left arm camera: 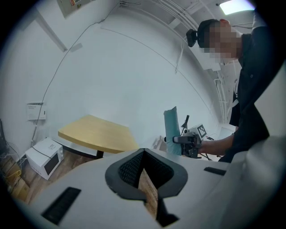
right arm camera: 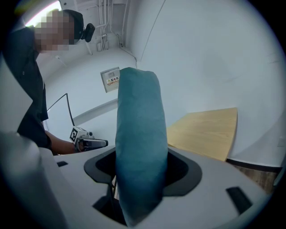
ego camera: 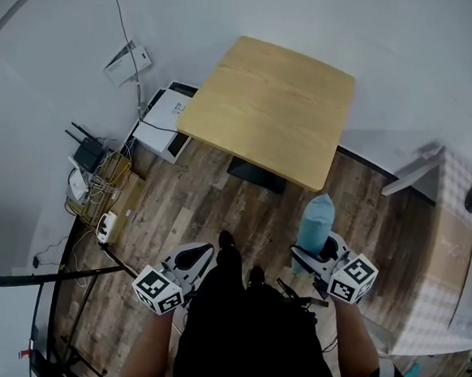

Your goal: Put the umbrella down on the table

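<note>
A folded teal umbrella (ego camera: 313, 222) stands upright in my right gripper (ego camera: 313, 256), which is shut on its lower part. In the right gripper view the umbrella (right arm camera: 138, 143) fills the middle, rising out of the right gripper (right arm camera: 138, 181). The left gripper view shows the same umbrella (left arm camera: 172, 132) held above the floor. A square light-wood table (ego camera: 270, 108) stands ahead, its top bare, beyond both grippers. My left gripper (ego camera: 194, 258) hangs low at my left side, its jaws together with nothing in them.
A white microwave (ego camera: 161, 120) sits on the floor left of the table, beside a tangle of cables and a router (ego camera: 92, 174). A black stand (ego camera: 56, 275) reaches in from the left. Checkered boxes (ego camera: 439, 289) stand at the right. The floor is wood plank.
</note>
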The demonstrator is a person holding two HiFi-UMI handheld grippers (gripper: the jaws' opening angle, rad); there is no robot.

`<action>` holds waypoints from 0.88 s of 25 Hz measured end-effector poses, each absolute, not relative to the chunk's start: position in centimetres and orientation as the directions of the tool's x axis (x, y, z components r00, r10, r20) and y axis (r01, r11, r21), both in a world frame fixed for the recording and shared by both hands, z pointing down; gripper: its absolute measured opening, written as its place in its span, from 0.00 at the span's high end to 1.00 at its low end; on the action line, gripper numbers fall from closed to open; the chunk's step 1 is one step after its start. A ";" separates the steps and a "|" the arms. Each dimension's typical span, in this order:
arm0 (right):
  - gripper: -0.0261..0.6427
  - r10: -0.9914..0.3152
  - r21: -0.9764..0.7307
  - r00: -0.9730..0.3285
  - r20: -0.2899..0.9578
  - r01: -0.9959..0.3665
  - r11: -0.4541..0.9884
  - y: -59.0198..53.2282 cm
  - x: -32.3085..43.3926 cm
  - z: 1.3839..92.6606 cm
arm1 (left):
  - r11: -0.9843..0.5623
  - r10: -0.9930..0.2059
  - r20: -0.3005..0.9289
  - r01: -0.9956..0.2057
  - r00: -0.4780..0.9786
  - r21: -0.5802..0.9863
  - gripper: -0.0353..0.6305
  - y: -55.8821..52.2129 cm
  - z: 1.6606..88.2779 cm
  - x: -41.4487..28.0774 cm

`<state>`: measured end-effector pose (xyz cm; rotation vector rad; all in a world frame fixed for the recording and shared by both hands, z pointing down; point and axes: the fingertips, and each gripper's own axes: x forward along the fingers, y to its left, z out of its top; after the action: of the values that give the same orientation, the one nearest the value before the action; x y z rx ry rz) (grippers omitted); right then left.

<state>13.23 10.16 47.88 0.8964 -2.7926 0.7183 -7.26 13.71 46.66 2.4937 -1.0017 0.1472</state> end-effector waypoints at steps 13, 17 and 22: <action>0.52 -0.554 -0.390 -0.784 0.279 -0.620 0.681 1.2 9.4 46.8 | -0.711 -0.580 0.183 -0.603 0.794 0.361 0.93 0.7 46.6 -9.9; 0.52 -0.581 -0.381 -0.771 0.260 -0.635 0.672 -3.1 7.1 45.4 | -0.734 -0.558 0.170 -0.579 0.812 0.355 0.93 -3.7 45.9 -12.0; 0.52 -0.622 -0.358 -0.738 0.262 -0.673 0.647 -7.2 5.1 44.2 | -0.764 -0.518 0.158 -0.537 0.841 0.358 0.93 -8.5 46.1 -13.7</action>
<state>5.14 -7.22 44.17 1.0833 -2.7453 0.6678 -13.72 -8.54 46.13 2.6267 -0.7862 0.0691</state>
